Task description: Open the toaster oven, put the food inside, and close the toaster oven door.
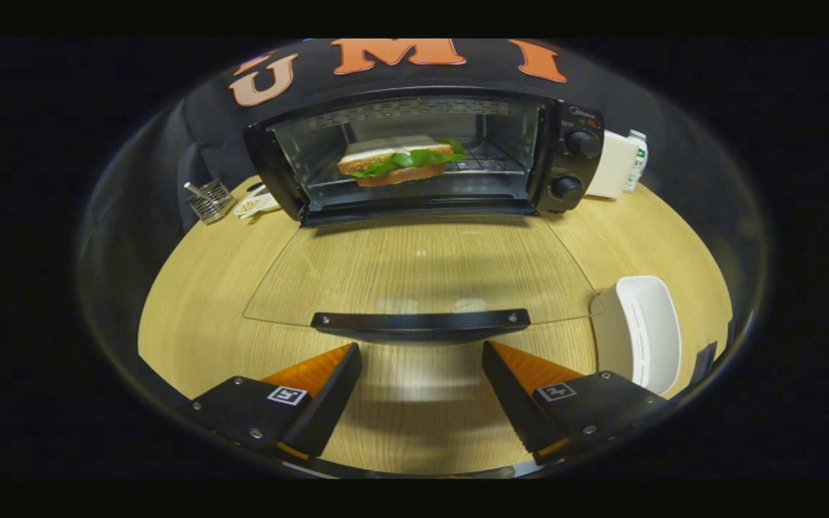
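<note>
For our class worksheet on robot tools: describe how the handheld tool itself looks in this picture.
The tool has two wedge-shaped fingers with ribbed inner faces. Each sits on a dark block fixed with small screws and bearing a small square black-and-white marker.

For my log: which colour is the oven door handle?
Black, shown best in the gripper view: handle, just ahead of the open claw.

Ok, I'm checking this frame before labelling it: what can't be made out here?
- Knob settings on the toaster oven: too small, gripper view.
- White container: contents hidden by its own wall.
- Small things left of the oven: too small to identify.
- Sandwich underside: hidden by the rack.
- Gripper fingers open, short of the door handle.
</note>
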Motion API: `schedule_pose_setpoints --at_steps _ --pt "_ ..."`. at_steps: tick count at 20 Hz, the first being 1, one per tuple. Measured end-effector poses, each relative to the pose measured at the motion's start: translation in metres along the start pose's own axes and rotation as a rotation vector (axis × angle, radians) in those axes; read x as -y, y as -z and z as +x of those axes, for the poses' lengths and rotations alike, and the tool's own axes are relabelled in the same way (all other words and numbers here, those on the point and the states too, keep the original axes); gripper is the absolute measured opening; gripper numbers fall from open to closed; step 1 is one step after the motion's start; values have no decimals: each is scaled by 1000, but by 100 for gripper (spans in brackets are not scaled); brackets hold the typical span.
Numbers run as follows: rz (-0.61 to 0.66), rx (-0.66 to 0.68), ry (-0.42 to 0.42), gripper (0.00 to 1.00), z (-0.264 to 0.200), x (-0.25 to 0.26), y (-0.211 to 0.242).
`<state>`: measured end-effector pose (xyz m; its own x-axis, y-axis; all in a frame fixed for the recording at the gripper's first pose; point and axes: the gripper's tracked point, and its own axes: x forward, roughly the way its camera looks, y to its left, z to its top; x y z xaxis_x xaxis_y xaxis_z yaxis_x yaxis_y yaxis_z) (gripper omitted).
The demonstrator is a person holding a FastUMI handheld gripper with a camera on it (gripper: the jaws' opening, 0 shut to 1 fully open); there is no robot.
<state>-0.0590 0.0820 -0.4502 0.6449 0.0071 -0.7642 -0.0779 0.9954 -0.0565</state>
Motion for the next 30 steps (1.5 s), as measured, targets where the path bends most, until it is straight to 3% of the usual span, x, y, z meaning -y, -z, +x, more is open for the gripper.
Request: schedule_pose_setpoints --at_steps 13,22,30 --pt "-2 60 -43 99 -37 -6 -38" --pt "18 198 -49 99 -64 -14 -118" --pt "23 287 -25 99 -55 -18 -177"
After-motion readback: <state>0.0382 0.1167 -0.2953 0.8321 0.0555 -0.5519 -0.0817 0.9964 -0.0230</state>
